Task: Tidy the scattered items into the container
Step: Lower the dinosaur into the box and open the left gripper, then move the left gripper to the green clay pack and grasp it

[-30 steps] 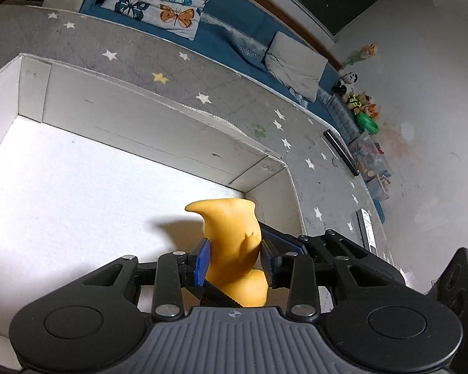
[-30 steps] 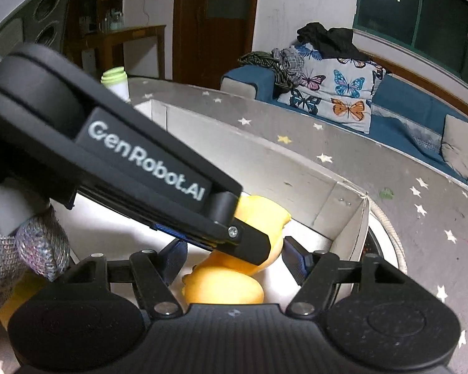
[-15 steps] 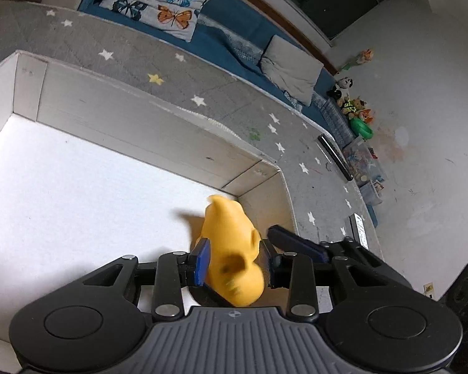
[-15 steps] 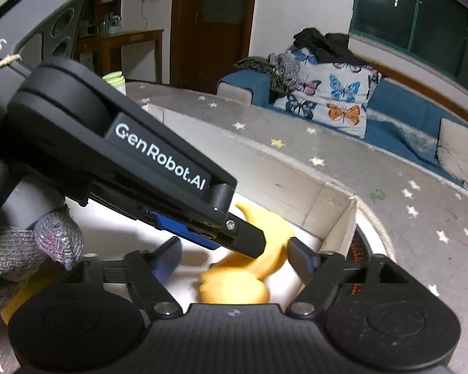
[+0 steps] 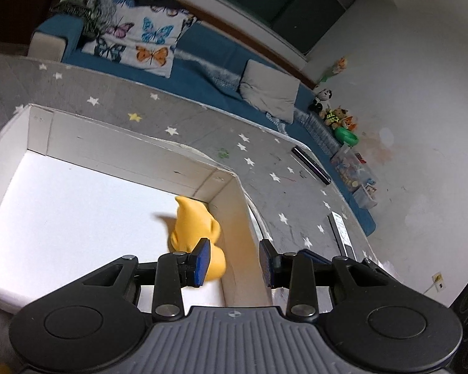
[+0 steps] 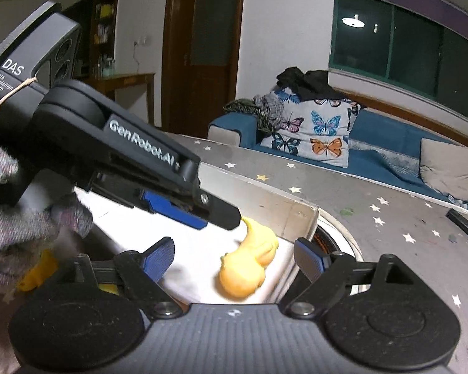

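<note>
Left gripper (image 5: 234, 260) sits above the near right corner of the white box (image 5: 115, 152), fingers spread apart with nothing between them; blue pads visible on both inner faces. Yellow toy (image 5: 196, 233) lies on the white floor of the box, in the corner, close to the right-hand wall, partly hidden behind the left finger (image 5: 199, 261); outline slightly blurred. In the right wrist view the same yellow toy (image 6: 249, 261) lies on its side on the box floor just inside the corner wall, apart from both grippers. Right gripper (image 6: 234, 258) held open, fingers wide, empty, pointing toward the toy from outside the box (image 6: 299, 218). The left gripper (image 6: 202, 215) reaches in from the left of this view, above the toy, held by a hand in a grey knit glove (image 6: 25, 233). A second yellow object (image 6: 37, 271) shows below the glove, too hidden to identify. Box rests on a grey bench (image 5: 265, 162) printed with stars. Behind it, a blue sofa (image 6: 383, 155) with a butterfly cushion (image 6: 312, 131).
</note>
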Motion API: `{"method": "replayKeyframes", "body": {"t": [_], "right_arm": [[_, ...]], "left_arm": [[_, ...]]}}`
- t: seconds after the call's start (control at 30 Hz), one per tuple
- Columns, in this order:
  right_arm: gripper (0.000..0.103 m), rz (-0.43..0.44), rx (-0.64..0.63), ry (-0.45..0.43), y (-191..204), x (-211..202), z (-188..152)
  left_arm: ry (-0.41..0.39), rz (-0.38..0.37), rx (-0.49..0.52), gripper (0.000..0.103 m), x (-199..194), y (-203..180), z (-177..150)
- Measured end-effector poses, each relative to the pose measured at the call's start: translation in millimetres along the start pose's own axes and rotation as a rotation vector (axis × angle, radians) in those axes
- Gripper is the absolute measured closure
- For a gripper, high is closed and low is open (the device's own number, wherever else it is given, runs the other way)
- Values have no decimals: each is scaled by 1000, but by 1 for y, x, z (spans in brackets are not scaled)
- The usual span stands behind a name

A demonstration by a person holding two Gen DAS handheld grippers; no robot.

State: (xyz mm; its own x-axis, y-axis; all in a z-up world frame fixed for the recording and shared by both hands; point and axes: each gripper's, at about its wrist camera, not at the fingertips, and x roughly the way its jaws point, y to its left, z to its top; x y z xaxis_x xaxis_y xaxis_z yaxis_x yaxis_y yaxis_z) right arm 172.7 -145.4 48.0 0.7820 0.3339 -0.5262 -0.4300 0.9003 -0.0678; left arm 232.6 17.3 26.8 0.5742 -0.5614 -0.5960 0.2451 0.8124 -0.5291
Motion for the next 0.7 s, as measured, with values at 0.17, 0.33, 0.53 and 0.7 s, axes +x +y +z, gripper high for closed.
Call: {"method": "replayKeyframes", "body": {"t": [0.17, 0.33, 0.53, 0.7], "right_arm": [[17, -15, -7, -12, 13, -33, -26], [17, -19, -18, 14, 28, -52, -54], [18, 1, 20, 56, 37, -60, -79], [21, 1, 57, 85, 37, -59, -93]], "left_arm": [[-26, 31, 41, 67, -20, -14, -28], [-52, 62, 83, 67, -40, -28, -56], [-18, 67, 41, 67, -41, -26, -87], [40, 33, 1, 67, -29, -25, -105]]}}
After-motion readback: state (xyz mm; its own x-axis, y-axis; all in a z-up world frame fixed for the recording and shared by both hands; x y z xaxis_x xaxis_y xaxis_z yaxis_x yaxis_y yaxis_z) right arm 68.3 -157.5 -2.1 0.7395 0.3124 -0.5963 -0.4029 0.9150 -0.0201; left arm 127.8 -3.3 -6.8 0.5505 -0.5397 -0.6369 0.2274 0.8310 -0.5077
